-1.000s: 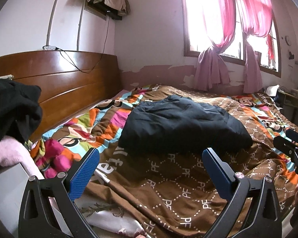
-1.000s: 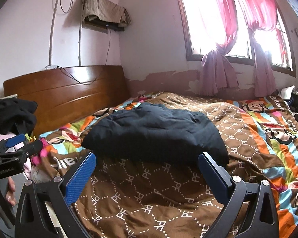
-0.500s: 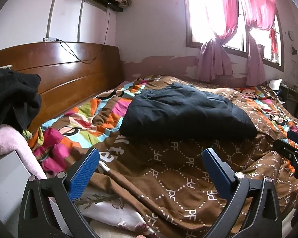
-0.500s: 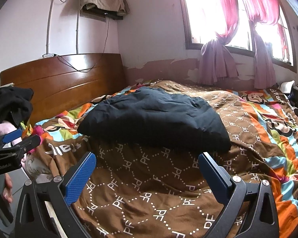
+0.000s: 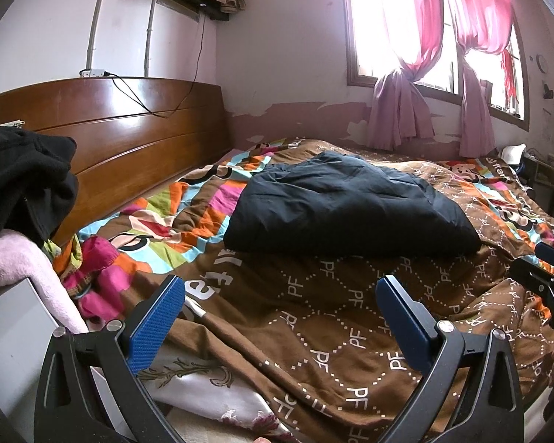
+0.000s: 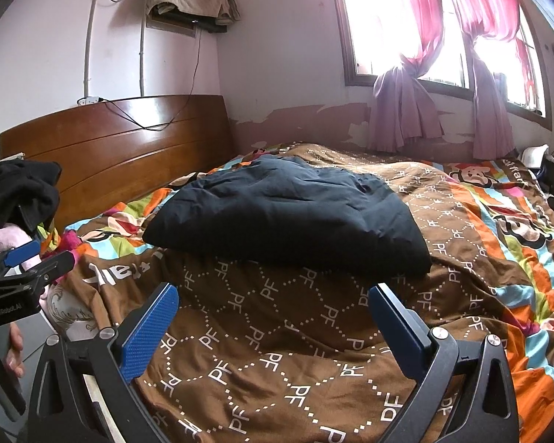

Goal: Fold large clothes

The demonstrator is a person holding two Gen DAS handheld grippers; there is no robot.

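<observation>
Both claws, left (image 5: 280,291) and right (image 6: 273,301), gape over folded black garment (image 6: 288,217).

The dark jacket (image 5: 347,206) was matt, softly puffed cloth with fine creases, dull under the window light. The quilt (image 6: 277,339) beneath it was thin printed cotton-like fabric, matt and rumpled. The headboard (image 5: 129,136) was varnished wood, glossy, with bright streaks of reflection. Each gripper, left gripper (image 5: 280,317) and right gripper (image 6: 273,313), had matt black plastic-looking frames, small shiny metal screw heads, and blue pads (image 6: 147,336) with a fine knurled texture. The curtains (image 5: 402,114) were thin, semi-sheer cloth. A fuzzy pink fleece (image 5: 26,265) lay under coarse black fabric (image 5: 22,184).
</observation>
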